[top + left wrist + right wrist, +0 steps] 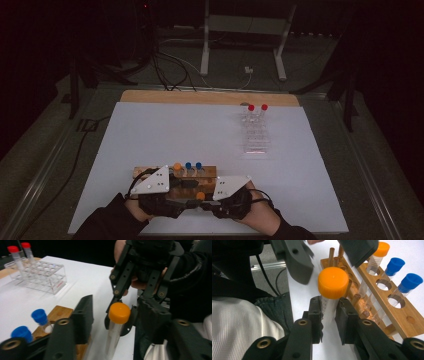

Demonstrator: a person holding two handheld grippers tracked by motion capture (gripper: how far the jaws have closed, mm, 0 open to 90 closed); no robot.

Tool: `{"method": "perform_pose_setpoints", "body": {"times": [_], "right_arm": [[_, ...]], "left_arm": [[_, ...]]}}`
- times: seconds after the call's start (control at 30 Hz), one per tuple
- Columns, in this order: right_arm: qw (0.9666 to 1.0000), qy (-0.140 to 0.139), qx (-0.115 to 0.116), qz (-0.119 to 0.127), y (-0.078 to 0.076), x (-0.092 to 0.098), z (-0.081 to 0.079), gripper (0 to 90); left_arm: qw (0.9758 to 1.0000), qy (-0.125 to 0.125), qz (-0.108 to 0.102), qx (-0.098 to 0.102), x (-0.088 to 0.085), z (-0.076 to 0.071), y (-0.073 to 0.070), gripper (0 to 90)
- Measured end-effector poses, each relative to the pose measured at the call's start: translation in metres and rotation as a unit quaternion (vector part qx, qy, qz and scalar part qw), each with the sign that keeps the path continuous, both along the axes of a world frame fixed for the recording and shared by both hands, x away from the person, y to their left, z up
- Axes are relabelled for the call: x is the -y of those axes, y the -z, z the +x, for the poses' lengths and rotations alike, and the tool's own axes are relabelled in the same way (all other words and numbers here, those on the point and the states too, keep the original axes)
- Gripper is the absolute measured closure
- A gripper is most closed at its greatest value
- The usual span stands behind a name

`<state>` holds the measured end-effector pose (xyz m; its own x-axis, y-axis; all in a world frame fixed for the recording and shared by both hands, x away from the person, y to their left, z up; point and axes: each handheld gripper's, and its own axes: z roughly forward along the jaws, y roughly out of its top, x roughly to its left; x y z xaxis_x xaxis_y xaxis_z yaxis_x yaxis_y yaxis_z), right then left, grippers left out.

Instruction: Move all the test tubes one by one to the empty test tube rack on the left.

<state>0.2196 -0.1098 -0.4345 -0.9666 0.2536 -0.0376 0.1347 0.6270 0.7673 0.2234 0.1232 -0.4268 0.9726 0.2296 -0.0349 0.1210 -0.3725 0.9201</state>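
Right tongs (328, 312) clamp the orange-capped tube (333, 283); left gripper view shows left tongs (113, 315) loosely around it.

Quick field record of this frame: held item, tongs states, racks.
held: orange-capped tube, upright, clamped below its cap
right tongs: shut on the tube
left tongs: jaws either side of the cap, not touching it
wooden rack: one orange-capped and two blue-capped tubes
clear rack: two red-capped tubes, far right
surface: white sheet
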Motion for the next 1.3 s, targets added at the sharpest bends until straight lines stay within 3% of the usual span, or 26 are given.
{"method": "perform_pose_setpoints", "body": {"times": [0.27, 0.43, 0.7, 0.8, 0.97, 1.3], "right_arm": [[1.0000, 0.002, -0.001, 0.003, 0.000, -0.001, 0.001, 74.9], [1.0000, 0.001, -0.002, 0.001, 0.001, -0.001, 0.001, 74.9], [0.9999, 0.002, 0.001, 0.016, 0.000, 0.000, 0.001, 73.2], [0.9997, 0.008, 0.003, 0.024, -0.001, 0.003, 0.002, 59.3], [0.9981, 0.041, 0.015, 0.043, -0.008, 0.014, 0.004, 44.5], [0.9895, 0.112, 0.025, 0.088, -0.024, 0.040, 0.012, 12.3]], "left_arm": [[0.9999, 0.007, 0.010, 0.006, 0.005, -0.001, 0.004, 59.3], [0.9999, 0.007, 0.011, 0.008, 0.006, 0.000, 0.006, 69.1], [0.9999, 0.000, 0.001, 0.013, 0.003, 0.001, 0.001, 71.7], [0.9998, -0.012, -0.008, 0.015, -0.005, 0.003, -0.006, 71.9], [0.9985, -0.039, -0.013, 0.034, -0.022, 0.004, -0.022, 71.9], [0.9922, -0.103, -0.011, 0.069, -0.053, 0.008, -0.044, 71.9]]}}
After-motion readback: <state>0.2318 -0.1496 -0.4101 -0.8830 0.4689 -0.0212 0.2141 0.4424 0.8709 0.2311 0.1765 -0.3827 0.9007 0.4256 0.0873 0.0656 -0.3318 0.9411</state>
